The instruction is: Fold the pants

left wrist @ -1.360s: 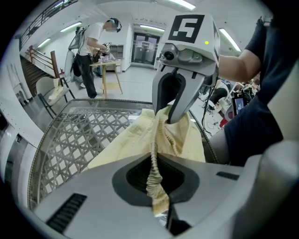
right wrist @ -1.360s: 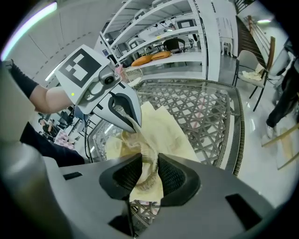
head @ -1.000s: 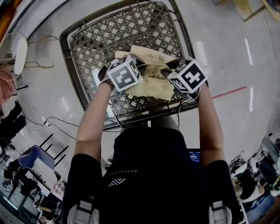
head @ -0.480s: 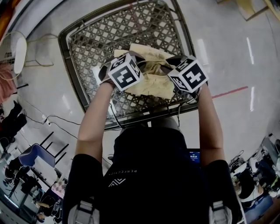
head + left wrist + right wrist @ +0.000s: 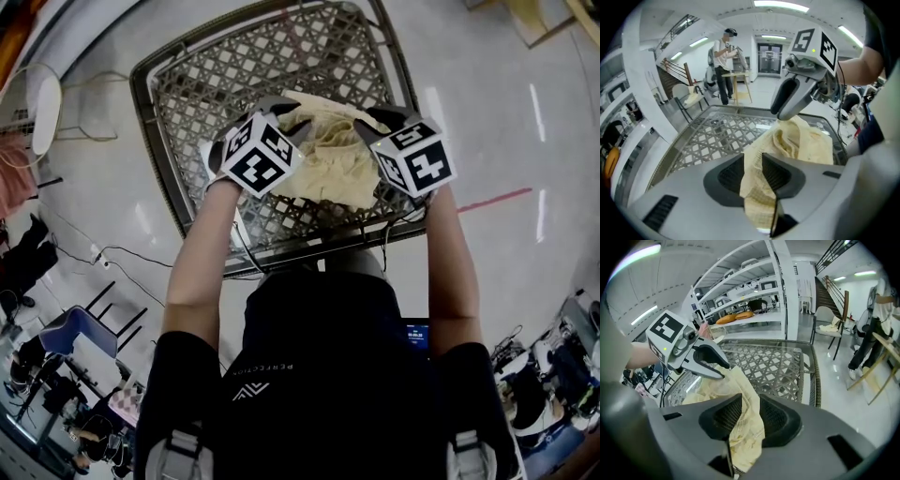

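1. Pants (image 5: 328,164) sit heaped on the table (image 5: 206,66), one edge between each gripper's jaws – likely to lay a fold.
2. Left gripper (image 5: 752,166) and right gripper (image 5: 746,413) angle steeply down, flanking the heap – both jaws are opening, cloth between them, seemingly unpinched.

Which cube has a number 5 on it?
The cube on the right hand-held gripper; the cube on the left hand-held gripper shows no 5. Both grippers' jaws are opening with the pants between them.
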Tool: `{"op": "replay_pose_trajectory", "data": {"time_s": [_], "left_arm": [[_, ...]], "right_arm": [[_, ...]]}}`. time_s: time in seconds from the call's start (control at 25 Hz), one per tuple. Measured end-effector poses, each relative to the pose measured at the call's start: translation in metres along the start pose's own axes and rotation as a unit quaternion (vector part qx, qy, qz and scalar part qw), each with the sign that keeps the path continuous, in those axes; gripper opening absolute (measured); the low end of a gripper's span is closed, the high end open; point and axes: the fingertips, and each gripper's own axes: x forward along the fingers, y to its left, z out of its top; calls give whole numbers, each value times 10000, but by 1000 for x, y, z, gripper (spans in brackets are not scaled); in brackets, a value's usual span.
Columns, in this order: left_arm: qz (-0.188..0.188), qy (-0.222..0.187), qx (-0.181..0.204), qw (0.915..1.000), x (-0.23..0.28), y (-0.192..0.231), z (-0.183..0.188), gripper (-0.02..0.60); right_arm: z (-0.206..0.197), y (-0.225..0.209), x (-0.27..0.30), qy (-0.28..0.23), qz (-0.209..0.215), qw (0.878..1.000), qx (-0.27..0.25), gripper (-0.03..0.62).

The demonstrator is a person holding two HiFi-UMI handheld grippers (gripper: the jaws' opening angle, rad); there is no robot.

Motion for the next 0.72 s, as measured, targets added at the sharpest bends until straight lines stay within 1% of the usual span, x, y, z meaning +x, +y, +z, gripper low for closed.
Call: {"op": "replay_pose_trajectory", "data": {"time_s": [0.08,0.12,0.16,0.2,0.28,0.32,0.4,0.44,0.48,0.52,0.56,0.6,0.72], "left_arm": [[329,-233,-241,9989,-10,15,4,92],[390,-334,-370,9980,-15,20,6,80],[334,-424,-485,9974,-20,21,9,63],[159,-496,-572,9970,-24,17,12,61],[-425,-539,-574,9960,-28,-7,19,57],[-730,-497,-451,9951,-28,-23,21,58],[-1186,-306,-7,9925,-24,-54,21,61],[-1330,-163,231,9907,-19,-67,18,80],[-1422,12,414,9890,-13,-77,14,115],[-1466,193,520,9876,-7,-83,7,151],[-1470,335,551,9870,-2,-86,1,166],[-1453,421,517,9871,3,-87,-3,166],[-1352,518,219,9892,11,-82,-10,170]], "right_arm": [[4,1,-4,-103,-18,9999,50,123],[4,2,-7,-127,-15,9999,53,123],[4,3,-10,-133,-2,9999,44,123],[2,5,-14,-121,25,9999,24,121],[-4,11,-21,-58,120,9999,-35,118],[-7,14,-24,-25,170,9998,-56,117],[-14,18,-29,10,226,9997,-47,117],[-17,19,-30,17,232,9997,-20,115],[-21,20,-31,26,234,9997,14,114],[-24,21,-31,39,239,9997,50,112],[-27,22,-31,51,250,9996,81,110],[-29,24,-31,58,265,9996,106,110],[-33,28,-31,46,311,9994,164,110]]}}
